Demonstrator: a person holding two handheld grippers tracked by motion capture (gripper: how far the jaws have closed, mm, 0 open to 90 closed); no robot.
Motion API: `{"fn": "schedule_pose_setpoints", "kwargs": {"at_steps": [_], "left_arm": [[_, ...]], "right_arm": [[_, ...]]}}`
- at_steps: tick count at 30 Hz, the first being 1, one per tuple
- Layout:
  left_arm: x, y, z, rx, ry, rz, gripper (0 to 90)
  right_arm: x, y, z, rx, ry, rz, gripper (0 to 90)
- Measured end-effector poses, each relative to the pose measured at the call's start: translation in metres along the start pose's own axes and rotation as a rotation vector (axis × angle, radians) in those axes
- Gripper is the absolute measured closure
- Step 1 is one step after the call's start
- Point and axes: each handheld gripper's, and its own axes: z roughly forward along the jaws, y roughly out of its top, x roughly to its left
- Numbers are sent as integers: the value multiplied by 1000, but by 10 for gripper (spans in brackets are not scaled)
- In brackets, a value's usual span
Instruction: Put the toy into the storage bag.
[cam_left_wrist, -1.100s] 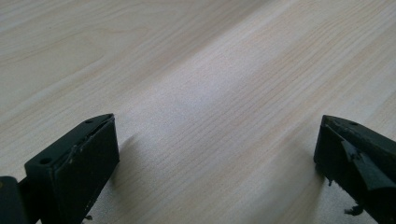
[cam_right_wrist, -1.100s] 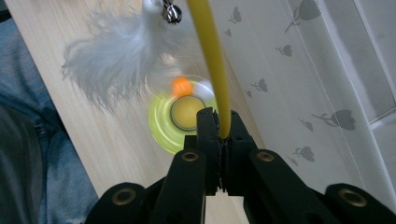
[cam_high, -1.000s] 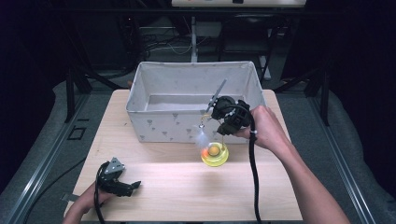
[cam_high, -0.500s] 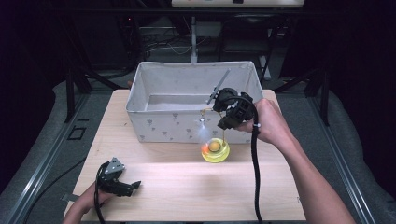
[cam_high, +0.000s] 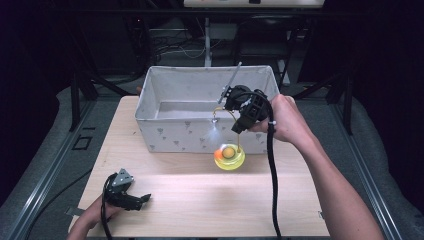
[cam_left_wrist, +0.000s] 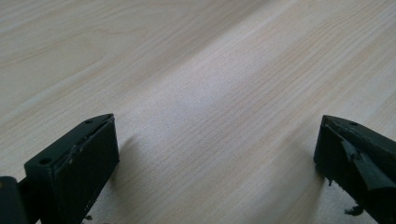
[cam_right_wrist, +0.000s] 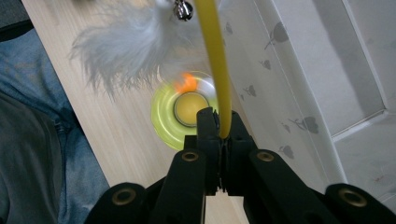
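Note:
A cat toy has a round yellow-green base with an orange spot, a thin yellow wire, a white feather and a small bell. My right gripper points down just in front of the bin and is shut on the wire; in the right gripper view its jaws pinch the wire directly above the base. The feather dangles beside the bin's front wall. I cannot tell whether the base touches the table. My left gripper rests at the table's near left corner, open, its jaws wide apart over bare wood.
A white fabric bin with small grey prints stands at the back of the wooden table; its wall runs close beside the toy. A thin rod sticks up from the right gripper. Dark floor and metal frames surround the table.
My right hand has risen and drawn closer to the bin, still holding the wire; the toy's base has come up a little with it. The left gripper has stayed where it was.

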Motion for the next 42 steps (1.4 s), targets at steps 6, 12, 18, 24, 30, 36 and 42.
{"fn": "schedule_pose_setpoints", "kwargs": {"at_steps": [6,12,18,24,30,36,42], "left_arm": [[0,0,0,1,1,-2,0],[0,0,0,1,2,-2,0],[0,0,0,1,2,-2,0],[0,0,0,1,1,-1,0],[0,0,0,0,0,0,0],[0,0,0,1,1,1,0],[0,0,0,1,3,-1,0]], "right_arm": [[-3,7,-8,23,18,-6,884],[-2,13,-16,36,31,-19,884],[-8,19,-21,46,49,-13,884],[-13,25,-26,53,55,-13,884],[-17,32,-36,54,57,-17,884],[-21,38,-45,42,55,-12,883],[-28,44,-52,40,56,5,884]]}}
